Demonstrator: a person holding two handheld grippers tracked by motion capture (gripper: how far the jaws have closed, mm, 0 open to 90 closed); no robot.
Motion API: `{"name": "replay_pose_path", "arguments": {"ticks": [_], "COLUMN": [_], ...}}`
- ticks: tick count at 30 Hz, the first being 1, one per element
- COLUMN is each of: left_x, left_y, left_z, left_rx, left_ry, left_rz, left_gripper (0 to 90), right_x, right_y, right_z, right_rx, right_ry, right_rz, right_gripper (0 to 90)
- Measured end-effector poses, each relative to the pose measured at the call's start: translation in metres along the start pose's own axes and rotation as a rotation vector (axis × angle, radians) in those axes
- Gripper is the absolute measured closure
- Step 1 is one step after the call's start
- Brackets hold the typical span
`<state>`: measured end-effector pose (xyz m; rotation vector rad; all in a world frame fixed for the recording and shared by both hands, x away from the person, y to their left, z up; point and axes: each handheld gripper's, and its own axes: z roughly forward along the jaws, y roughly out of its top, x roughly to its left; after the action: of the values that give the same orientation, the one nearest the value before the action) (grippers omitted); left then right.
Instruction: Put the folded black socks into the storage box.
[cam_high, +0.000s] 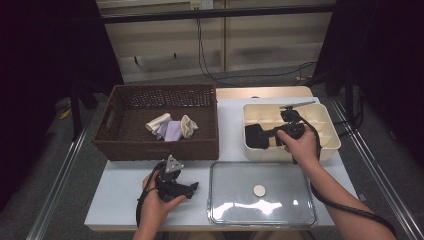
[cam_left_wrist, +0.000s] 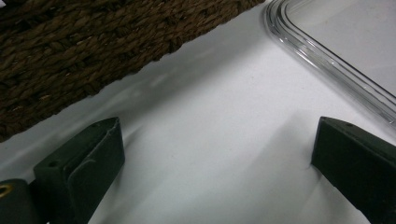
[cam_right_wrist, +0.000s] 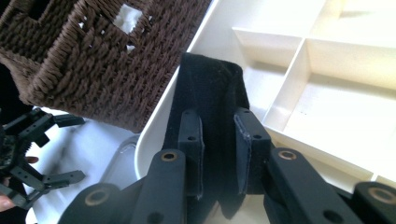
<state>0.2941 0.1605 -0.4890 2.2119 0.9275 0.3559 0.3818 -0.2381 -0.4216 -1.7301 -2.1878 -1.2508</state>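
Observation:
My right gripper (cam_high: 266, 136) is shut on a folded black cloth (cam_high: 253, 136) and holds it over the front left compartment of the cream divided box (cam_high: 331, 146). The right gripper view has the black cloth (cam_right_wrist: 212, 84) pinched between both pads, hanging against the box's left wall (cam_right_wrist: 161, 112). By the front left of the table, my left gripper (cam_high: 191, 189) rests low with its jaws wide apart. In the left gripper view, bare white table lies between the two fingers (cam_left_wrist: 84, 163). The left gripper (cam_right_wrist: 42, 154) is also in sight far off in the right gripper view.
A brown wicker basket (cam_high: 155, 150) stands at the back left and holds a cream roll (cam_high: 158, 122), a lavender cloth (cam_high: 172, 131) and another cream roll (cam_high: 188, 126). A clear lid (cam_high: 235, 200) with a white knob (cam_high: 259, 190) lies flat at the front.

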Motion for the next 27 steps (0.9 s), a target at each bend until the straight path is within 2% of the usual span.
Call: {"name": "replay_pose_path", "arguments": {"ticks": [10,13,20,27], "left_x": [0.0,0.0,0.0,0.0], "left_y": [0.0,0.0,0.0,0.0], "left_z": [0.0,0.0,0.0,0.0], "left_rx": [0.001,0.0,0.0,0.0], "left_ry": [0.0,0.0,0.0,0.0], "left_rz": [0.001,0.001,0.001,0.0], "left_gripper": [2.1,2.1,2.1,2.1], "right_x": [-0.003,-0.001,0.004,0.01], "right_y": [-0.005,-0.005,0.001,0.013], "right_z": [0.004,0.004,-0.001,-0.013], "right_rx": [0.017,0.025,0.043,0.047], "right_ry": [-0.022,-0.031,-0.062,-0.107], "right_rz": [-0.019,-0.032,-0.068,-0.108], "right_gripper": [74.6,71.3,63.4,60.4]}}
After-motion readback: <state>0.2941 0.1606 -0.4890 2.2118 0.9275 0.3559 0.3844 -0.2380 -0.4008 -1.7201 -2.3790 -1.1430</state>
